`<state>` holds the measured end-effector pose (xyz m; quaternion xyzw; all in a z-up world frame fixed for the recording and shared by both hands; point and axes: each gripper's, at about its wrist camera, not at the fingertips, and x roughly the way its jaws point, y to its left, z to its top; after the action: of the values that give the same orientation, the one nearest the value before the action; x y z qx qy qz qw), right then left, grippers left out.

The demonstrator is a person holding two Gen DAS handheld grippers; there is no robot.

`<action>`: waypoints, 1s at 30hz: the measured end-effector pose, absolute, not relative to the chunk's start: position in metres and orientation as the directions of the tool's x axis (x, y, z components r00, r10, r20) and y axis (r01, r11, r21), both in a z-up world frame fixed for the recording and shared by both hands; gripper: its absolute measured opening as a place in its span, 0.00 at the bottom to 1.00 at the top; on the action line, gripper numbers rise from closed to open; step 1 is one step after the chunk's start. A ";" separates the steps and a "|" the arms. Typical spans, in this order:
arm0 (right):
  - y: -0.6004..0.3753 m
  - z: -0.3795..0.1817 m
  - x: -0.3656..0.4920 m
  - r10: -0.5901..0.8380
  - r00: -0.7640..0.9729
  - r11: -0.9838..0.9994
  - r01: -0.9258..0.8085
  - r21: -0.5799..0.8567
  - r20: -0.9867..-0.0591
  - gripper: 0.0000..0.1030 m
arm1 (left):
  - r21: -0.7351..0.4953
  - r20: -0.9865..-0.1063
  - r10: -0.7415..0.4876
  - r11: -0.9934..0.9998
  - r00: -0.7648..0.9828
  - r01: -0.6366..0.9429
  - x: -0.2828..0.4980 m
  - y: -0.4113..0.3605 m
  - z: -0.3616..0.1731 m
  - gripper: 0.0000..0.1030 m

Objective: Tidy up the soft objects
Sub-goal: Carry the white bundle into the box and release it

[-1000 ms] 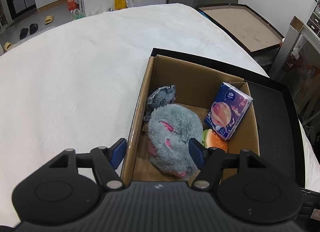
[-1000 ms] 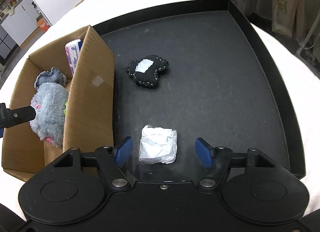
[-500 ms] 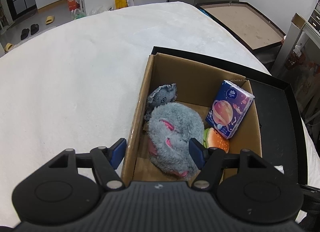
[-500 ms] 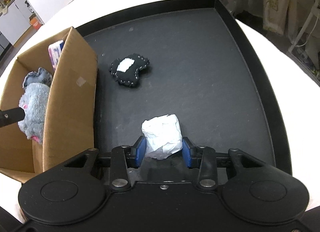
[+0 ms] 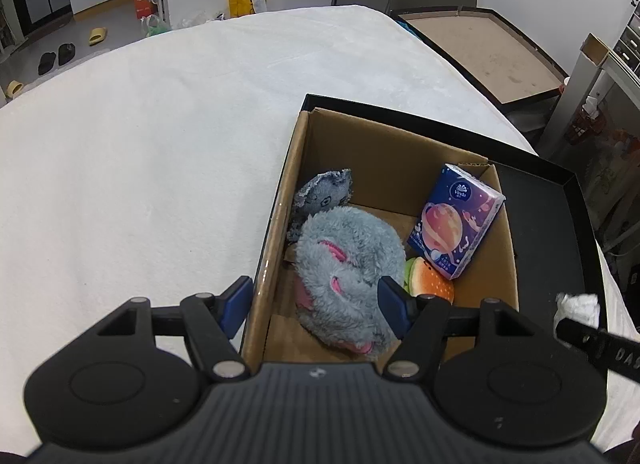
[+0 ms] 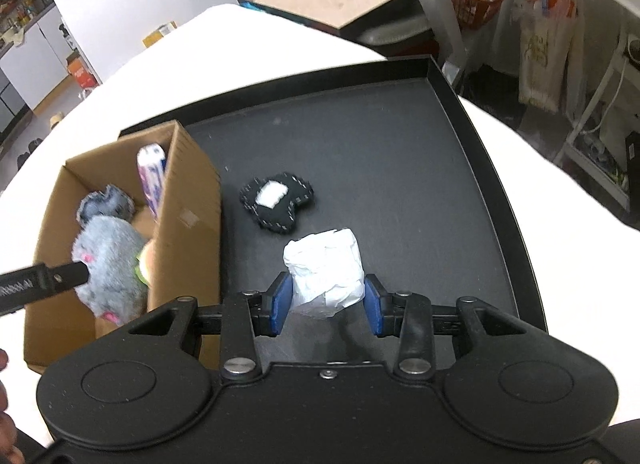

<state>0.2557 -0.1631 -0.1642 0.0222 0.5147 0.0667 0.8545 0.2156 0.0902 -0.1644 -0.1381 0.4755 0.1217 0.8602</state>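
1. Right gripper [image 6: 326,302]: blue pads pinched against both sides of a crumpled white wad [image 6: 325,269], paper or cloth, cannot tell which. The wad bulges above the pads. The grip is narrow because the wad gives under pressure.
2. The wad appears clear of the black tray [image 6: 400,168], probably lifted so it can pass over the box wall.
3. Cardboard box [image 6: 188,216] stands on the tray at 9 o'clock from the held wad. It looks like the collecting bin, since the soft things are gathered in it.
4. Inside the box: grey plush toy [image 5: 344,260] toward the near end, denim patch [image 5: 326,196] at its 12 o'clock, tissue pack [image 5: 456,220] leaning on the wall at 2 o'clock, burger-shaped toy [image 5: 434,278] tucked beneath the pack.
5. Left gripper [image 5: 316,302]: jaws about half spread, nothing held. One finger is outside the box's near wall, the other over the plush. It may be steadying the box, but no contact shows.
6. Black stitched pouch [image 6: 278,200] lies loose on the tray at 11 o'clock from the wad, just outside the box. Likely the last item to go in.
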 end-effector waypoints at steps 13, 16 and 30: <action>-0.131 -0.133 0.255 0.185 0.521 0.981 -0.143 0.128 -0.833 0.37 | -0.193 -0.835 0.065 0.895 0.546 -0.401 0.207 0.114 -0.161 0.55; -0.117 -0.125 0.254 0.204 0.530 0.977 -0.168 0.134 -0.823 0.37 | -0.210 -0.832 0.055 0.890 0.552 -0.405 0.206 0.117 -0.161 0.49; -0.067 -0.113 0.259 0.220 0.546 0.966 -0.239 0.101 -0.808 0.37 | -0.305 -0.830 -0.020 0.853 0.557 -0.424 0.208 0.136 -0.170 0.25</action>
<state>0.2592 -0.0674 -0.1127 -0.0105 0.4582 0.1304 0.8792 0.2077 0.1359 -0.1700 -0.2437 0.4555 0.1189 0.8479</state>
